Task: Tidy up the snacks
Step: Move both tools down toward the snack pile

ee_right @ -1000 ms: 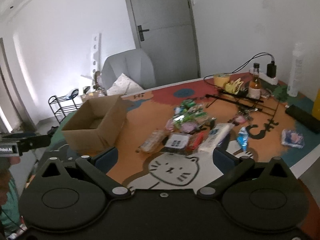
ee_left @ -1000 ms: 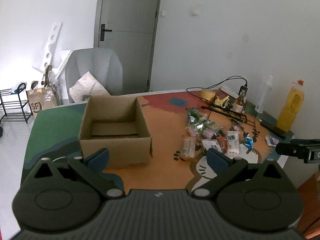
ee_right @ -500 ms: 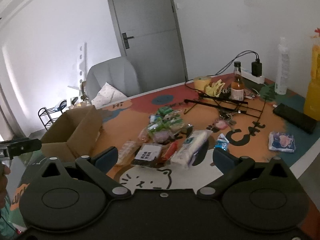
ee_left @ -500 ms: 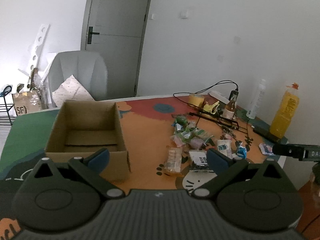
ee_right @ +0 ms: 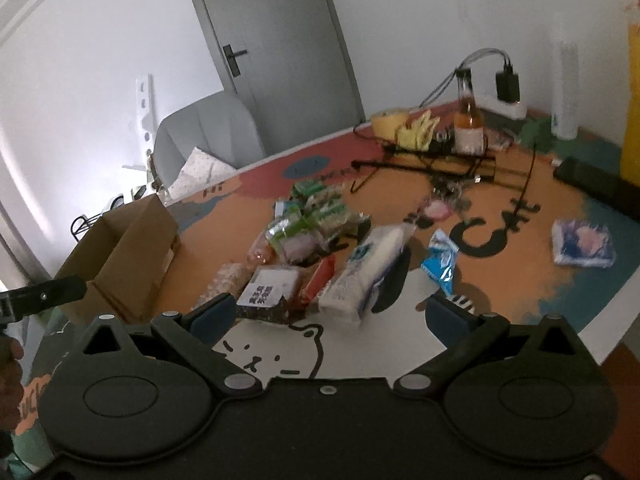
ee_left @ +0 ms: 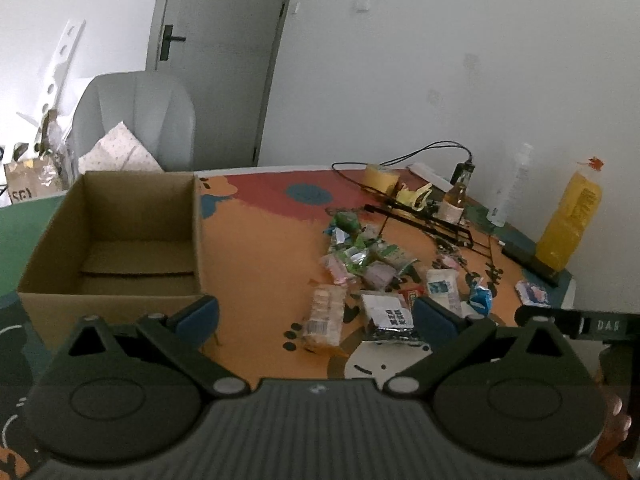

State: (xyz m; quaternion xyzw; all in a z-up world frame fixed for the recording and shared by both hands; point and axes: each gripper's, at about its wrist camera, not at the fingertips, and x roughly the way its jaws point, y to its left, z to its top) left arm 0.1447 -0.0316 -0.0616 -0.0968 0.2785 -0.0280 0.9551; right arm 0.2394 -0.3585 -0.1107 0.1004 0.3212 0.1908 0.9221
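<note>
We see the snacks (ee_left: 372,276) lying in a loose heap on the colourful table mat (ee_left: 260,240), to the right of the cardboard box (ee_left: 116,240) and well apart from it. The heap holds green packets (ee_right: 312,208) at the far end, a dark pack with a white label (ee_right: 268,292) at the near end, a clear pack of biscuits (ee_left: 324,314) beside it, a thin red bar (ee_right: 318,280) and a long white pack (ee_right: 368,272). A small blue wrapper (ee_right: 440,264) lies just right of the white pack, and a blue-and-pink pack (ee_right: 582,242) lies alone further right, near the edge of the table.

The box stands open on the left part of the mat; in the left wrist view we see only its folded bottom flaps inside.

Our left gripper (ee_left: 316,316) hovers above the mat between the box and the heap, its blue pads spread wide, with nothing between them. Our right gripper (ee_right: 330,314) hangs over the near end of the heap, also spread wide and holding nothing; the labelled pack lies just beyond its left pad.

Behind the snacks there are a black wire rack (ee_right: 432,160), a small brown bottle (ee_right: 468,124), a roll of yellow tape (ee_left: 382,174), a clear bottle (ee_left: 510,188) and a tall yellow bottle (ee_left: 568,220). A grey chair (ee_left: 136,120) with a cushion stands behind the table, in front of a grey door (ee_right: 272,40).
</note>
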